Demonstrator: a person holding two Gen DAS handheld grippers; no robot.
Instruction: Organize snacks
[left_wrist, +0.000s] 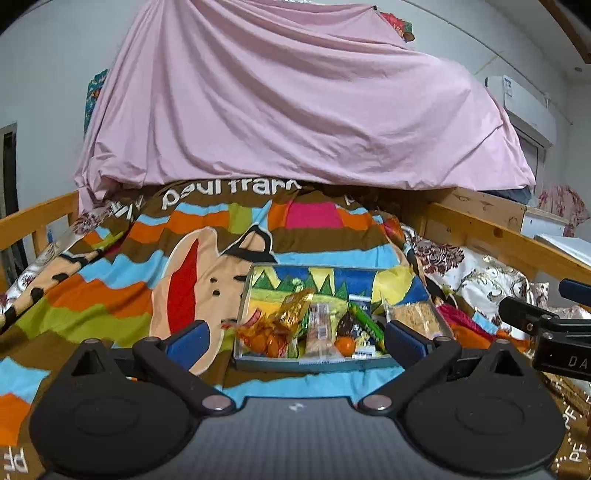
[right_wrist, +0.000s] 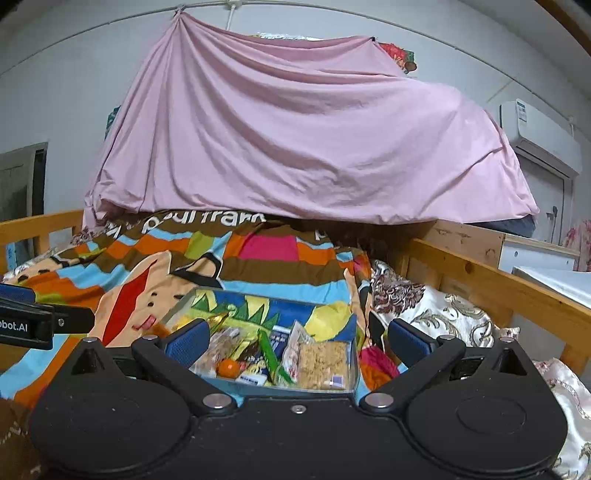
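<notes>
Blue-padded left gripper (left_wrist: 297, 338) and right gripper (right_wrist: 295, 338) both hover spread wide and empty just before the snack box (left_wrist: 317, 363), which rests on the striped blanket (left_wrist: 110, 288).

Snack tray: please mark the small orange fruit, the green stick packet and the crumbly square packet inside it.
small orange fruit (left_wrist: 345, 345), left wrist view, its round middle.
green stick packet (right_wrist: 270, 355), right wrist view, middle of its length.
crumbly square packet (right_wrist: 323, 363), right wrist view, its flat face.
</notes>
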